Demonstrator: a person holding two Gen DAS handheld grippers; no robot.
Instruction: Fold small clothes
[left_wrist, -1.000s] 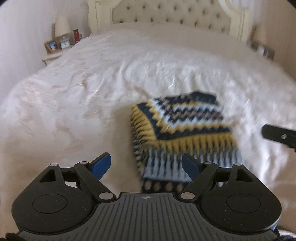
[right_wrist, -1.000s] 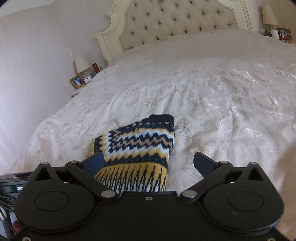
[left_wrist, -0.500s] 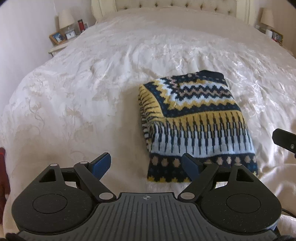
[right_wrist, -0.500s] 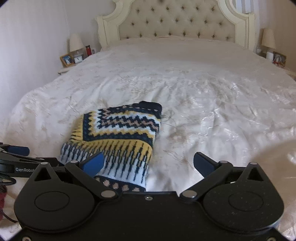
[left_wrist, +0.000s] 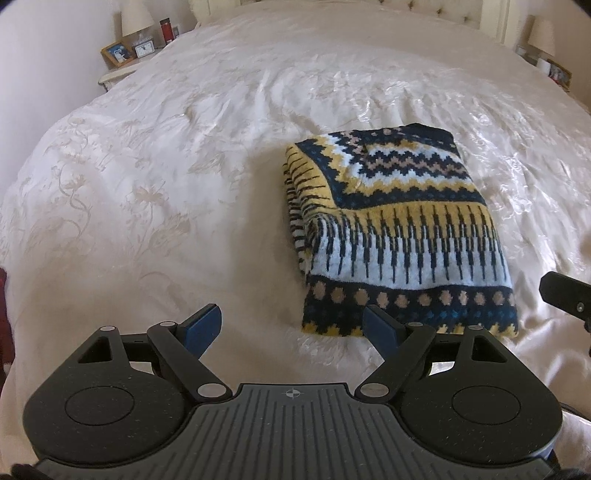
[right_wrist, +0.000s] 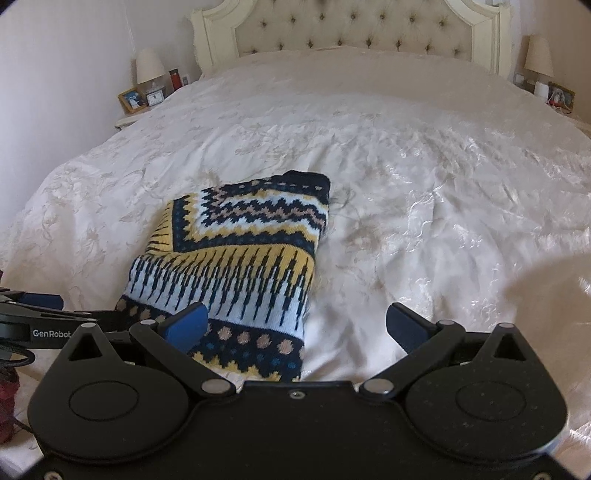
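Note:
A knitted sweater with navy, yellow, white and tan patterns lies folded into a neat rectangle on the white bedspread. It also shows in the right wrist view. My left gripper is open and empty, hovering just in front of the sweater's near left corner. My right gripper is open and empty, above the sweater's near right edge. The right gripper's tip shows at the right edge of the left wrist view. The left gripper shows at the left of the right wrist view.
A tufted cream headboard stands at the far end of the bed. A nightstand on the left holds a lamp, a photo frame and a clock. Another lamp stands at the far right. A dark red item lies at the left edge.
Both grippers have pulled back and risen from the sweater, so more of the folded sweater shows in each view. The sweater stays put on the bed.

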